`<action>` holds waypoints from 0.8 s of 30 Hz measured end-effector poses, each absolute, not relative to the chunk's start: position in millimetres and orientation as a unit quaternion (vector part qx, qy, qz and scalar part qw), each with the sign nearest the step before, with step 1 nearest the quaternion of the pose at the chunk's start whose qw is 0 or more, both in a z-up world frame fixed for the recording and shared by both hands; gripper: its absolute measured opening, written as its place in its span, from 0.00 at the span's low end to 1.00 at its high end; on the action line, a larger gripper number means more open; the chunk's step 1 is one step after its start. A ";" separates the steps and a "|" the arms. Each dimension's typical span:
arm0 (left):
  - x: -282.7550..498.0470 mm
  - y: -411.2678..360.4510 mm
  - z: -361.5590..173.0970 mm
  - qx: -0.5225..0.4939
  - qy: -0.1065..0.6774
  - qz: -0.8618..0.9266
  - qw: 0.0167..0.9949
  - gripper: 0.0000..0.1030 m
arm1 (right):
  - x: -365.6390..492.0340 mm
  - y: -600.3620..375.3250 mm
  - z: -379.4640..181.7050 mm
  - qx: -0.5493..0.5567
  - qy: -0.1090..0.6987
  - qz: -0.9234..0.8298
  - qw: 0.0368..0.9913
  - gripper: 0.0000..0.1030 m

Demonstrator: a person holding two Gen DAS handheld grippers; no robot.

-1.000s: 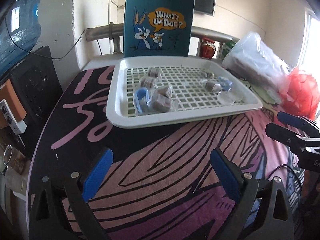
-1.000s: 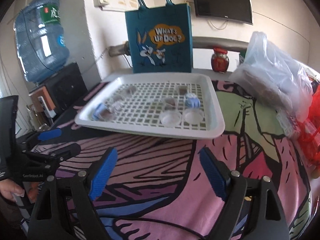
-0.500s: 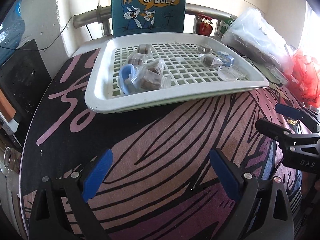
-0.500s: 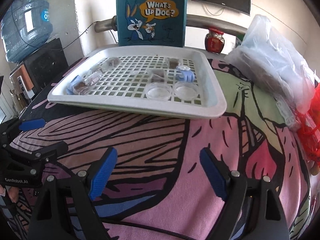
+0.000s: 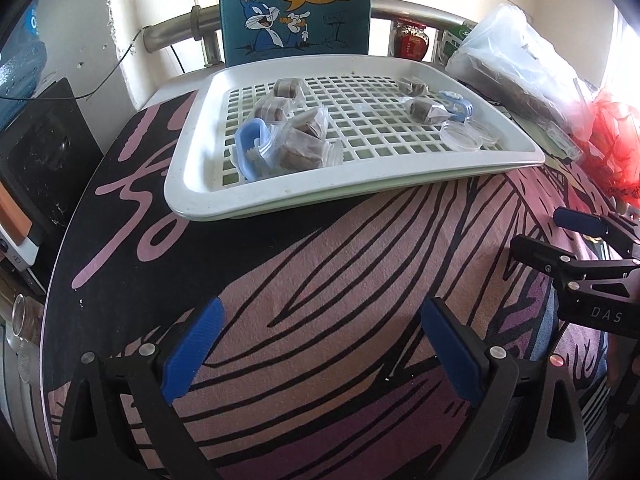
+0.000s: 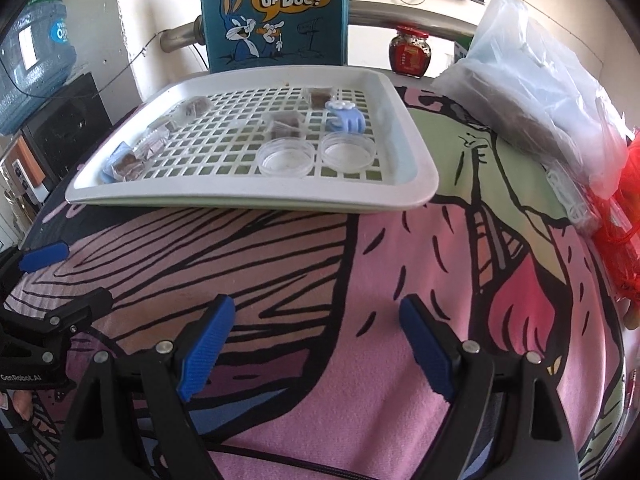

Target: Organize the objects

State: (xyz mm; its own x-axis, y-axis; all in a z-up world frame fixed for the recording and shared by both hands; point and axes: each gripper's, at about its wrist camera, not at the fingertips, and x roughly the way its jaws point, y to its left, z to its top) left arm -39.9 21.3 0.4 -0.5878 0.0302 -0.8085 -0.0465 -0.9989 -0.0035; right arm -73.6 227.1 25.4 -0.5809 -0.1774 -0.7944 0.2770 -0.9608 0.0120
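Observation:
A white slotted tray (image 5: 280,196) (image 6: 416,184) lies on the patterned cloth in front of both grippers. It holds several clear-wrapped brown blocks (image 5: 304,148) (image 6: 286,124), two blue hair clips (image 5: 250,146) (image 6: 346,118) and two clear round dishes (image 6: 285,158) (image 6: 349,150) (image 5: 460,138). My left gripper (image 5: 320,348) hovers open above the cloth, short of the tray, nothing between its fingers. My right gripper (image 6: 316,344) also stands open and empty over the pink cloth. Each gripper shows at the other view's edge.
A teal cartoon tote bag (image 5: 296,8) (image 6: 276,12) stands behind the tray. A red-lidded jar (image 6: 412,52), a clear plastic bag (image 6: 532,80) and red netting (image 6: 624,220) crowd the right. A water jug (image 6: 32,56) and black box (image 5: 44,160) sit left.
Both grippers have sunk toward the cloth and tipped further down, so the tray looks larger and closer. Jaws have stayed apart and nothing was taken.

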 end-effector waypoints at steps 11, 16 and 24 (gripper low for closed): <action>-40.9 23.0 -0.4 -0.456 0.016 0.890 0.022 1.00 | -76.1 224.0 21.9 0.450 0.061 -0.881 0.132 1.00; -40.9 23.0 -0.4 -0.456 0.016 0.890 0.023 1.00 | -76.1 224.0 21.6 0.450 0.061 -0.881 0.132 1.00; -41.0 22.9 -0.2 -0.456 0.014 0.890 0.023 1.00 | -76.0 223.8 21.5 0.450 0.061 -0.881 0.132 1.00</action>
